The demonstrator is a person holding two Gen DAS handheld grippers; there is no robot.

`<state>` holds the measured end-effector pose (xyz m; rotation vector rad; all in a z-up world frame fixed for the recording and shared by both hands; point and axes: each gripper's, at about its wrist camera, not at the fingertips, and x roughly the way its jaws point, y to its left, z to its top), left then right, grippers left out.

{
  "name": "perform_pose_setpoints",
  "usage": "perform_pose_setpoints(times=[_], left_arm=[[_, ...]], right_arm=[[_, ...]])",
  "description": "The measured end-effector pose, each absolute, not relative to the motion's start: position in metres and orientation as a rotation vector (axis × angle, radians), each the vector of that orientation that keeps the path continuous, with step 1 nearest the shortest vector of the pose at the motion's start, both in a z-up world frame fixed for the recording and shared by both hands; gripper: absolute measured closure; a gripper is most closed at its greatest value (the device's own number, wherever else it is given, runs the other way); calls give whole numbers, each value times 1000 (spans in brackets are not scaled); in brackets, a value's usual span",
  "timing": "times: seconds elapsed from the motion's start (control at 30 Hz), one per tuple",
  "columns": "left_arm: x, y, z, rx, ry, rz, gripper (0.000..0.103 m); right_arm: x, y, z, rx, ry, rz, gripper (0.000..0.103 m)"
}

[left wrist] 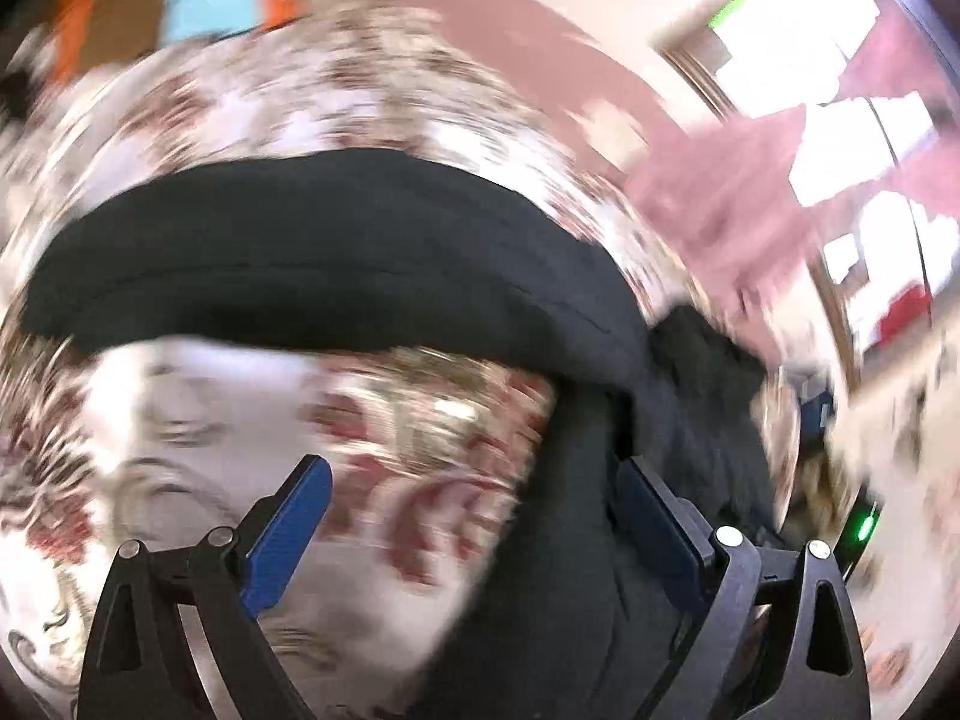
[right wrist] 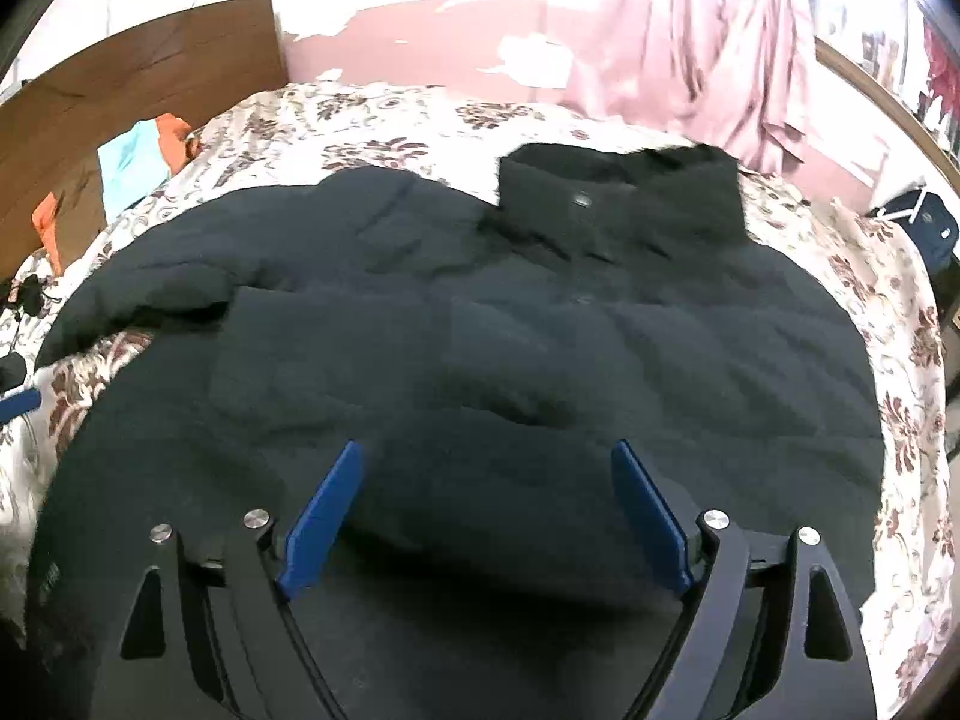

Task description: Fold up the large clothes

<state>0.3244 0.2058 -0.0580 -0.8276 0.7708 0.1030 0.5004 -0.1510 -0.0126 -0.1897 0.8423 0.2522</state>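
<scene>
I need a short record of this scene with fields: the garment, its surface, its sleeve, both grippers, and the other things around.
garment: black padded jacket, spread flat, collar at the far end
surface: bed with floral bedspread
sleeve: stretched out to the left in the right wrist view
left gripper: jaws open, nothing between them; view is blurred
right gripper: jaws open above the jacket, not gripping
behind bed: wooden headboard, pink curtain
near headboard: light blue and orange cloth
</scene>
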Motion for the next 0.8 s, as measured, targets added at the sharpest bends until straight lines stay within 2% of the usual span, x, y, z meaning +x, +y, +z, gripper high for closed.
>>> perform_pose_setpoints(times=[0.27, 0.53, 0.63, 0.7, 0.73, 0.77, 0.8], left_arm=[[313, 290, -97, -1190, 687, 294, 7], [329, 323, -132, -1325, 795, 474, 10], [334, 323, -126, -1276, 793, 514, 32], [340, 328, -122, -1248, 777, 536, 63], [337, 329, -119, -1232, 769, 548, 69], [337, 332, -115, -1220, 757, 564, 81], [334, 334, -112, -1213, 737, 572, 86]], right_arm=[[517, -93, -48, -170, 905, 220, 20], [520, -71, -68, -220, 921, 139, 20], [520, -68, -74, -237, 929, 133, 17], [520, -71, -77, -220, 934, 137, 15], [521, -72, -76, -210, 935, 142, 15], [521, -75, -75, -190, 935, 151, 15], [521, -78, -73, -179, 935, 158, 15]])
